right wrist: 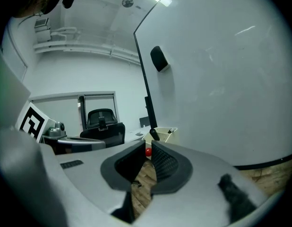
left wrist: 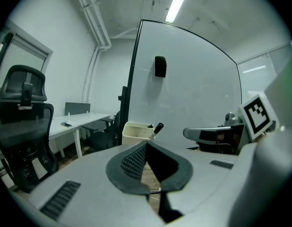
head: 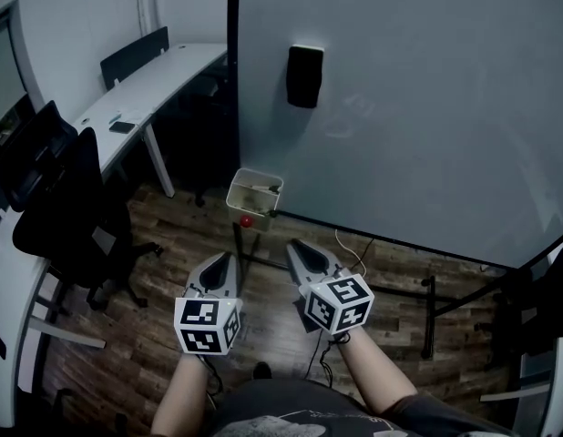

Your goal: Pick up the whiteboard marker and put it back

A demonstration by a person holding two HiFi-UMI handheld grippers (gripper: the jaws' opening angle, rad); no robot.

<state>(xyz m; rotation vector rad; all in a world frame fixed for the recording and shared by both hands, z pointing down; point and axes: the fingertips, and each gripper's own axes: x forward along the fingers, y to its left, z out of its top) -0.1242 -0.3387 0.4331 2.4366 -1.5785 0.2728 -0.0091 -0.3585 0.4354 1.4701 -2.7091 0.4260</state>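
0 steps done, as far as the views show: the whiteboard marker [left wrist: 158,127] stands tilted in the cream tray [left wrist: 134,133] at the lower corner of the whiteboard [head: 400,107], one end poking over the rim, nothing touching it. Left tongs [left wrist: 146,144] are pinched together w/ nothing between; right tongs [right wrist: 148,146] are likewise closed down & empty. Both sit side by side above the wood floor [head: 172,235], pointing twd the tray but well apart from it. Prob. all left to do: reach the tray, open one pair, grip the marker, lift it out, set it back.
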